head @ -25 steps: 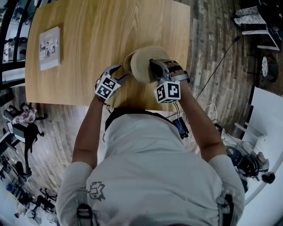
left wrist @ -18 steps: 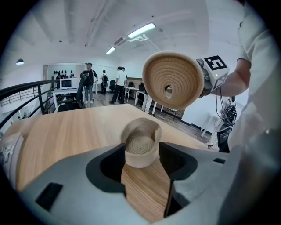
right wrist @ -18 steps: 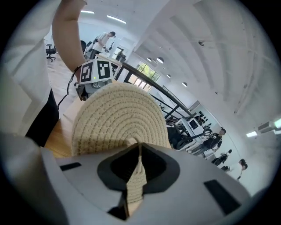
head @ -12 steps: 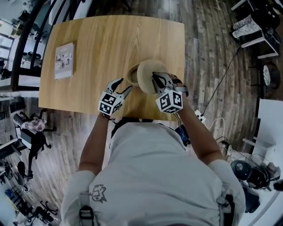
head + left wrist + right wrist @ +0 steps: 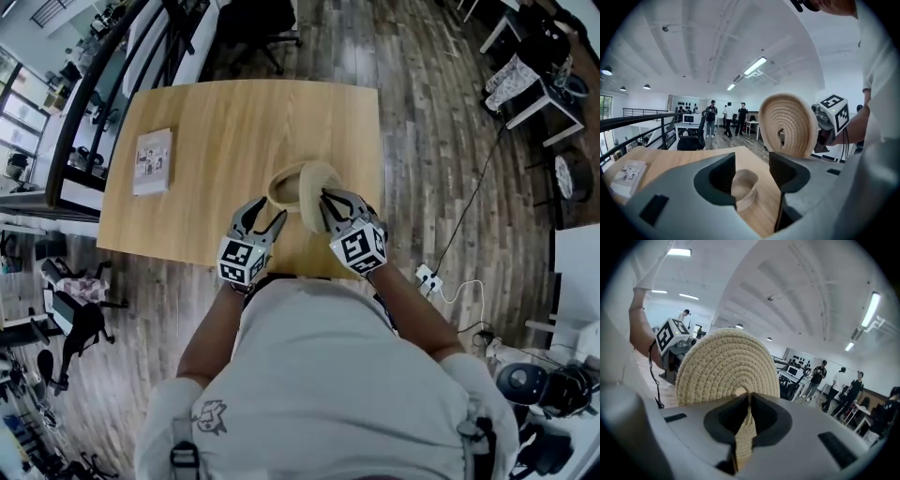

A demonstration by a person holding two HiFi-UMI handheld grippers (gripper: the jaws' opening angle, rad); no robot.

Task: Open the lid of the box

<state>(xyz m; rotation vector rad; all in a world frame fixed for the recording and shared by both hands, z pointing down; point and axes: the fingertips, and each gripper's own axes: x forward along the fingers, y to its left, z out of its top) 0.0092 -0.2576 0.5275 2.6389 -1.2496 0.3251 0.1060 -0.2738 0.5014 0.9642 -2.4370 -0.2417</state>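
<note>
The head view looks steeply down past the person's shoulders at the counter [image 5: 206, 141], upper centre. Each gripper view sits close behind its claw, left claw [image 5: 751, 164] and right claw [image 5: 748, 406], facing roughly level across the hall. All three share the woven lid [image 5: 312, 187].

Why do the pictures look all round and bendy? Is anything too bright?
Head view: the wide lens curves the table; light is even. Left gripper view: black rounded corners, and the ceiling lamp glares white. Right gripper view: same round frame; the woven lid looks sharp.
</note>
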